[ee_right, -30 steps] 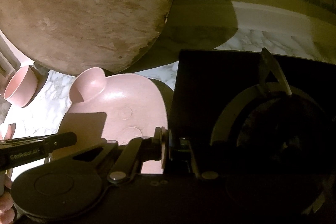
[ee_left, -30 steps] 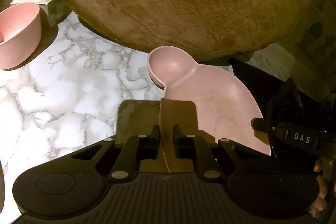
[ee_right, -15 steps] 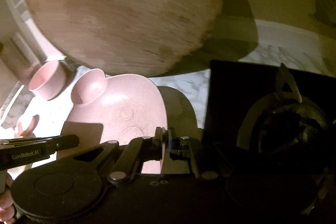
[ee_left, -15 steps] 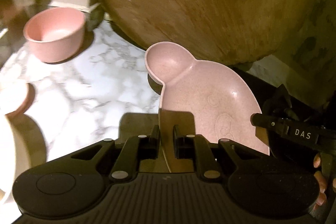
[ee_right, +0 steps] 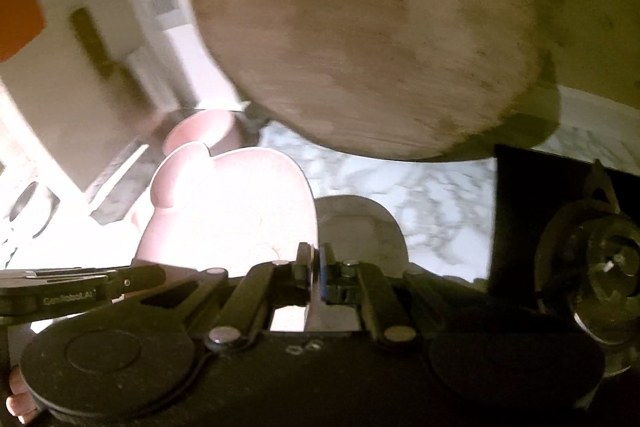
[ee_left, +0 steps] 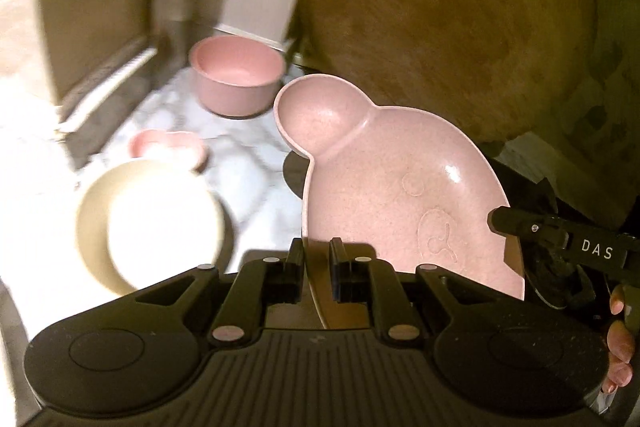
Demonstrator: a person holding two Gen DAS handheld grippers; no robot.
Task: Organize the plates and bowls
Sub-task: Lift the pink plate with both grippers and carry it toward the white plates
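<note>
A pink bear-shaped plate (ee_left: 392,195) with a round ear is held in the air between both grippers. My left gripper (ee_left: 316,267) is shut on its left rim. My right gripper (ee_right: 314,269) is shut on its right rim; the plate (ee_right: 232,211) looks washed out by glare there. A pink bowl (ee_left: 237,75) stands on the marble counter (ee_left: 248,171) at the back. A small pink heart-shaped dish (ee_left: 168,147) and a beige plate (ee_left: 148,223) lie to the left, below the held plate.
A large round wooden board (ee_left: 448,15) leans against the wall behind; it also shows in the right wrist view (ee_right: 360,35). A black stand with a dark round object (ee_right: 592,259) sits at the right. A window frame (ee_left: 100,27) borders the counter at the left.
Both grippers have lifted the pink plate and carried it left and back. The pink bowl, heart dish and beige plate have come into the left wrist view.
</note>
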